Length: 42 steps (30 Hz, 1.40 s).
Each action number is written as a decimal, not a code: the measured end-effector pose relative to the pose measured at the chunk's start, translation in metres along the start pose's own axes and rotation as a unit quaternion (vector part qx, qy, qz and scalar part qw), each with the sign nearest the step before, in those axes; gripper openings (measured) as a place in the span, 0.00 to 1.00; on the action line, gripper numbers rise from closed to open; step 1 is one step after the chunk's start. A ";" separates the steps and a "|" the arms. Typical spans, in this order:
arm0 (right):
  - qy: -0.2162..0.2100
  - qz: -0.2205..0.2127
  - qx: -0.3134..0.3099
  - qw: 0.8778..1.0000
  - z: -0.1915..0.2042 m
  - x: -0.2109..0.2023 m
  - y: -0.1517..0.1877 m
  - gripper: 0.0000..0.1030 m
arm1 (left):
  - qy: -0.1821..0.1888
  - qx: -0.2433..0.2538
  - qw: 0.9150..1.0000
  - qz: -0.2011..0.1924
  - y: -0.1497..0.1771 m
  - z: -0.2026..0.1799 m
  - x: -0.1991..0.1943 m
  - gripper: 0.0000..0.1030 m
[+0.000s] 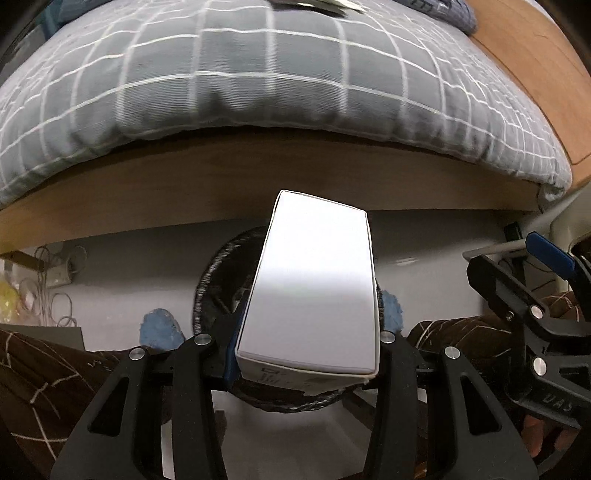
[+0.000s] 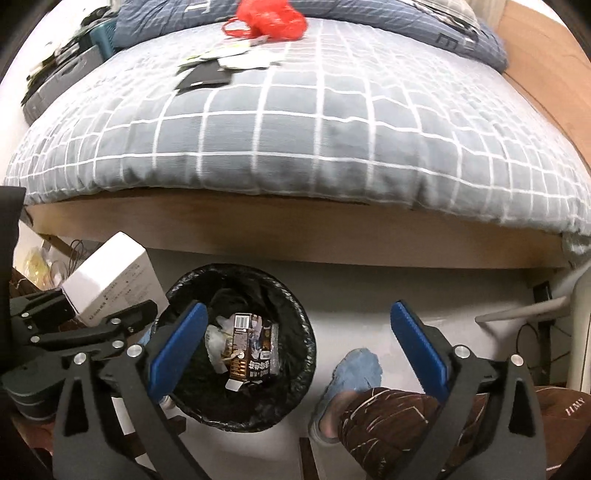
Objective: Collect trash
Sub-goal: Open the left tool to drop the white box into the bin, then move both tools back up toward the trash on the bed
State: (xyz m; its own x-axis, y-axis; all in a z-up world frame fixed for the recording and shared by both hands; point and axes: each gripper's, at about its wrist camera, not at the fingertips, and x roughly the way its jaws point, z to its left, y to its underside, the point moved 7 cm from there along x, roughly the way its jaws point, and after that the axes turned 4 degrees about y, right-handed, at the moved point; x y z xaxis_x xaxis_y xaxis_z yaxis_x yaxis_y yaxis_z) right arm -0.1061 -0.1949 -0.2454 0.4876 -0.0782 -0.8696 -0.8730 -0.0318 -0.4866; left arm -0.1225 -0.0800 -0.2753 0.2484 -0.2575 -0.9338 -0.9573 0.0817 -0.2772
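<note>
My left gripper (image 1: pixel 306 334) is shut on a white cardboard box (image 1: pixel 314 280), holding it by its long sides above a round bin (image 1: pixel 207 284) lined with a black bag. In the right wrist view the box (image 2: pixel 114 273) hangs just left of the bin (image 2: pixel 295 310). Inside the bin lie a brown drink carton (image 2: pixel 255 343) and crumpled wrappers. My right gripper (image 2: pixel 297 345) is open, with nothing between its blue pads (image 2: pixel 177 347), and hangs above the bin's right half. On the bed farther off lie a red plastic bag (image 2: pixel 269 18), paper scraps (image 2: pixel 236 59) and a flat black item (image 2: pixel 205 77).
A bed with a grey checked cover (image 2: pixel 295 140) and a wooden frame (image 2: pixel 295 232) runs across behind the bin. The person's feet in blue slippers (image 2: pixel 356 373) and brown patterned trouser legs (image 2: pixel 391 417) stand beside the bin. Cables (image 1: pixel 55 280) lie under the bed at the left.
</note>
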 end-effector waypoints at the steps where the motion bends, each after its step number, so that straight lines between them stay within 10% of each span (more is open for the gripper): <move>1: 0.001 -0.001 0.003 1.000 -0.003 -0.001 0.000 0.93 | 0.002 0.001 1.000 0.002 0.000 -0.005 0.002 0.42; 15: 0.013 0.011 0.020 1.000 -0.018 0.004 0.006 0.93 | 0.001 0.020 1.000 0.001 -0.002 -0.033 0.010 0.43; 28: 0.002 -0.004 0.041 0.999 -0.027 -0.013 -0.004 0.93 | -0.022 0.006 0.999 -0.046 -0.020 -0.028 -0.027 0.92; 42: -0.011 -0.073 0.033 0.997 -0.019 -0.067 -0.058 0.93 | -0.033 -0.021 0.995 -0.095 -0.059 -0.003 -0.097 0.94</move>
State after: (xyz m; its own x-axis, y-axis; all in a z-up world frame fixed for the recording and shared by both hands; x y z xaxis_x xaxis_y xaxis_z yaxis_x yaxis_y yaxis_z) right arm -0.0880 -0.2067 -0.1573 0.6093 -0.0565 -0.7909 -0.7911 0.0248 -0.6112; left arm -0.0905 -0.0623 -0.1681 0.4341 -0.1997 -0.8785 -0.8969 -0.0039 -0.4423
